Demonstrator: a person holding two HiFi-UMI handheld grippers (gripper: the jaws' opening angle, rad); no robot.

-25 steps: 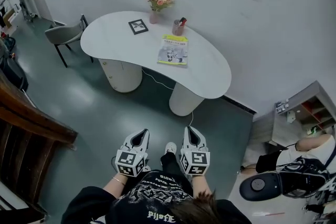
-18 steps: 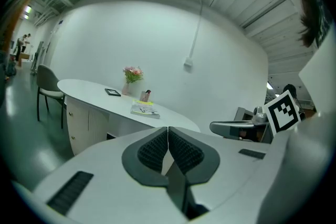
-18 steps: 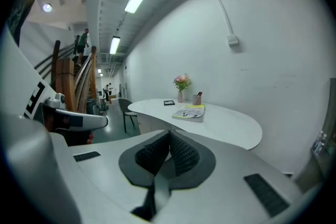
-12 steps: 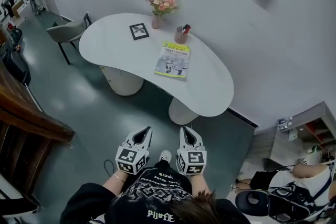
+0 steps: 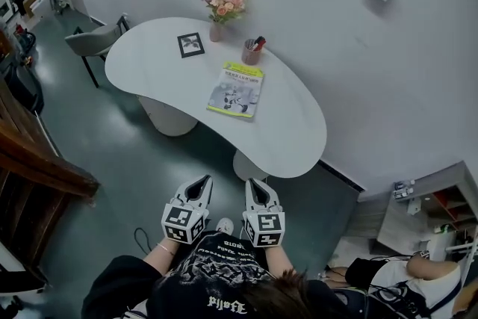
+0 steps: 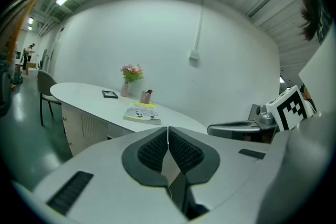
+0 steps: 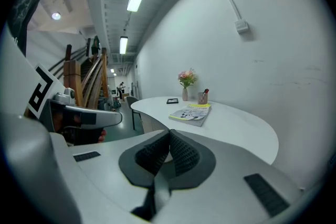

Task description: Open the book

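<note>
Standing off from the white table [image 5: 295,127], not at it. Holding left gripper [image 5: 202,182] and right gripper [image 5: 252,184] side by side, low in front of the torso and above the floor [image 5: 119,138], marker cubes up, tips aimed toward the table. Checked in both gripper views: left gripper [image 6: 168,130] clenched, ribbed pads pressed together, nothing between. Same for right gripper [image 7: 169,135], closed on air. Seeing the book [image 5: 236,90] closed, cover up, lying flat near the middle of the tabletop with a yellow band along the far end of the cover. Well apart from both grippers, untouched. Also visible ahead of the jaws in the left gripper view [image 6: 142,113] and the right gripper view [image 7: 190,114]. Just beyond the book, a pen cup [image 5: 252,52], near it but apart. Further back, a small framed picture [image 5: 190,44] lying flat and a vase of pink flowers [image 5: 220,4] toward the wall-side edge. Chair [image 5: 93,42] tucked at the table's left end.
</note>
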